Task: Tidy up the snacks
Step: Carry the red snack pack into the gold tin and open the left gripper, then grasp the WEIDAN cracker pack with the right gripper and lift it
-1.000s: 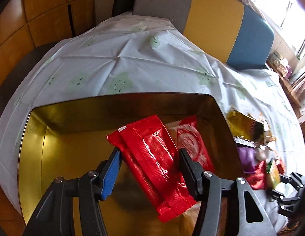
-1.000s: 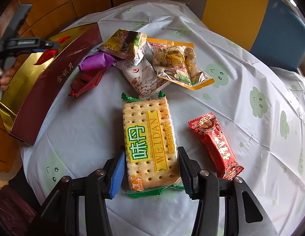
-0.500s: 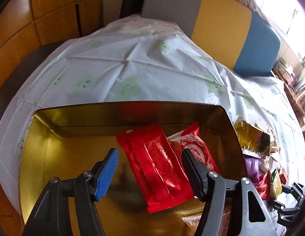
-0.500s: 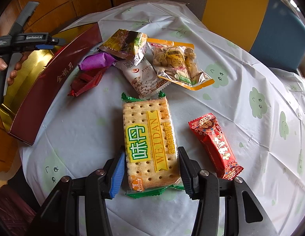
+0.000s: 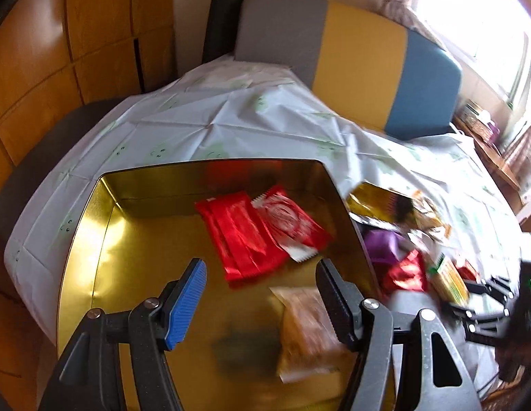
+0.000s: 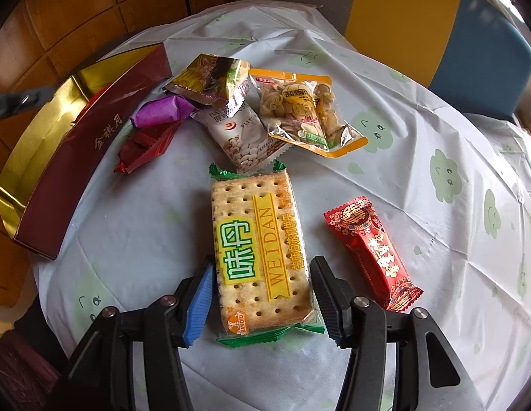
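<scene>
From the left wrist camera, the left gripper (image 5: 260, 299) hangs above the gold-lined tin box (image 5: 94, 239) with its jaws spread wide and nothing between them. On the box floor lie a plain red packet (image 5: 243, 236), a red-and-white wafer packet (image 5: 292, 227) just to its right and overlapping it, and, nearer the camera, a blurred pale brown packet (image 5: 304, 328) partly hidden by the black finger. To the right of the box, on the white tablecloth (image 5: 203, 120) printed with green smiling clouds, sits a smeared heap of snacks, too blurred to name. From the right wrist camera, the right gripper (image 6: 260, 299) is set low over the cloth with its jaws apart on either side of the near end of the Weidan cracker pack (image 6: 262, 253); whether the pads touch the wrapper cannot be told. A red festive candy packet (image 6: 371, 250) lies just right of it. Farther off lie a clear bag of biscuits (image 6: 306, 116), a white nut packet (image 6: 244, 137), a gold packet (image 6: 210, 78), a purple wrapper (image 6: 162, 113) and a dark red wrapper (image 6: 145, 147), beside the box's maroon wall.
</scene>
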